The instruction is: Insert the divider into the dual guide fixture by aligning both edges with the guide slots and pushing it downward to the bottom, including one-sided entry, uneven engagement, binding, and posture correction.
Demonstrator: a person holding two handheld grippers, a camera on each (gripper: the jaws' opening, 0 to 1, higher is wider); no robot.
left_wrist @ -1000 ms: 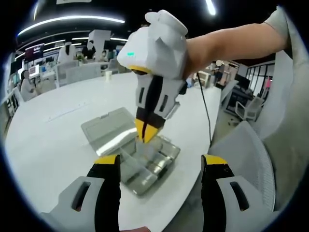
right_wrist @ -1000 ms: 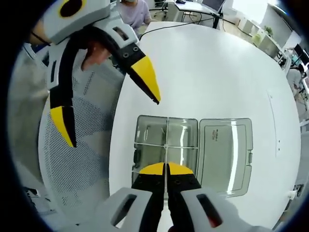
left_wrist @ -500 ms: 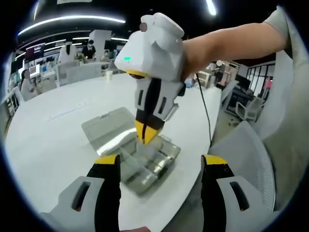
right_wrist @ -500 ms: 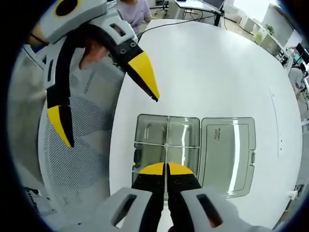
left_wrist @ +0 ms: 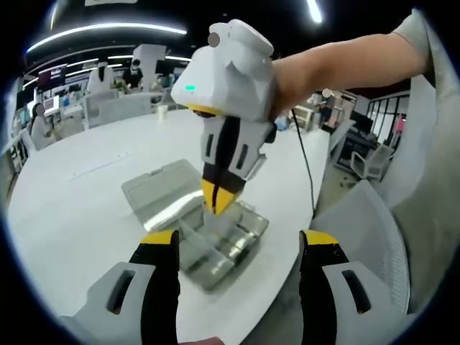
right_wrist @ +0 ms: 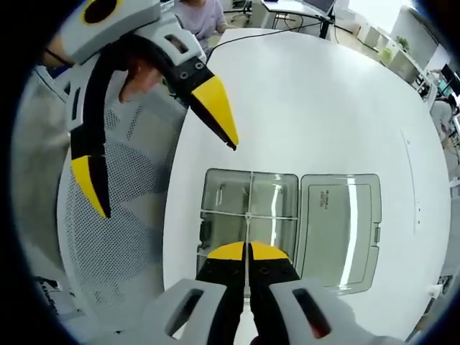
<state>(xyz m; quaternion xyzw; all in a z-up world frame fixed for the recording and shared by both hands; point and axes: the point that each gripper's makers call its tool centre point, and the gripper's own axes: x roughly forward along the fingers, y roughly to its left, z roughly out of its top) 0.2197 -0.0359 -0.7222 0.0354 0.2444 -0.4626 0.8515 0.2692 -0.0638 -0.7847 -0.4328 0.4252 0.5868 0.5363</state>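
- Two jaws of the left hand-held gripper (right_wrist: 158,172) stand wide apart, holding nothing, up and left of the clear box (right_wrist: 248,215).
- Right hand-held gripper (right_wrist: 248,251) is pinched tight on the thin clear divider (right_wrist: 247,228), which stands upright in the box just ahead of its tips.
- Open lid (right_wrist: 338,230) lies flat on the white counter (right_wrist: 323,108), right of the tips.

divider (right_wrist: 248,228) edge-on, tool (right_wrist: 249,250) hiding lower end
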